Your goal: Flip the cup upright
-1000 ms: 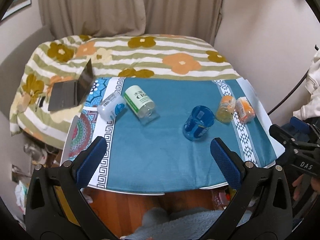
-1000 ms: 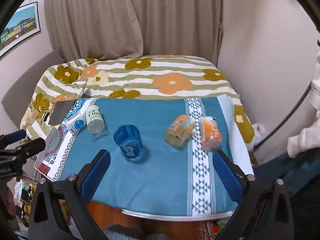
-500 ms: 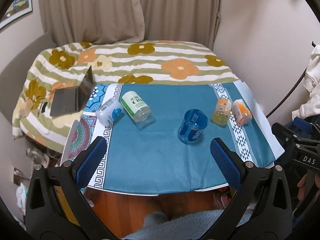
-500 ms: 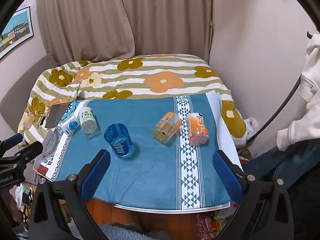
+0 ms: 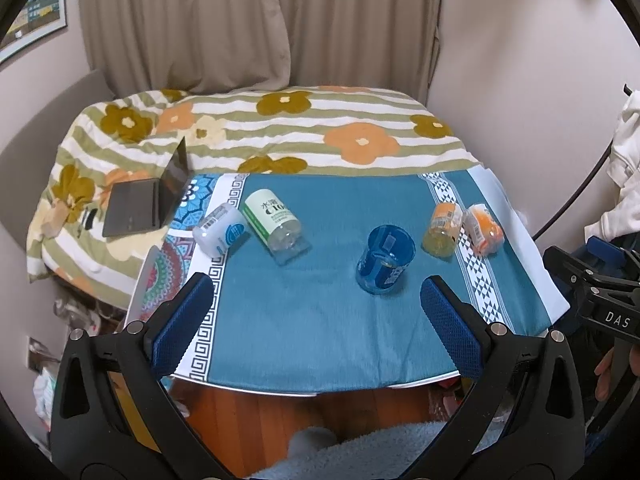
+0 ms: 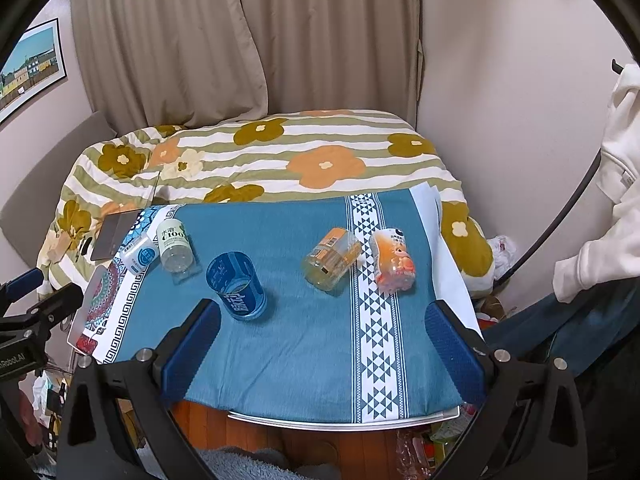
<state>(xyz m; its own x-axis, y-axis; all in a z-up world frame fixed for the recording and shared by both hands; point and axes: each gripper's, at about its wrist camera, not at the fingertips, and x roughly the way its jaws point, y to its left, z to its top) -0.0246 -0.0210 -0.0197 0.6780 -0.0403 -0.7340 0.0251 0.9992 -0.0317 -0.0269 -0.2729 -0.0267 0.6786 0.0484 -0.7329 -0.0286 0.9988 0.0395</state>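
Both tongs, left tongs (image 5: pixel 316 304) and right tongs (image 6: pixel 322 334), hang spread above the counter (image 6: pixel 304 364); blue cup (image 6: pixel 236 286) stands upright, untouched.

You see a translucent blue cup (image 6: pixel 236 286) on a teal cloth (image 6: pixel 304 344) crossed by a white band of blue triangles (image 6: pixel 370 320) near its right edge. Beyond the far edge lies a quilt (image 6: pixel 280 148) striped olive and white with orange and mustard flowers.

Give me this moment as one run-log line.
stage: pre-grasp | blue cup: upright on teal cloth | other four cups: on sides | left gripper: open, empty | right gripper: open, empty
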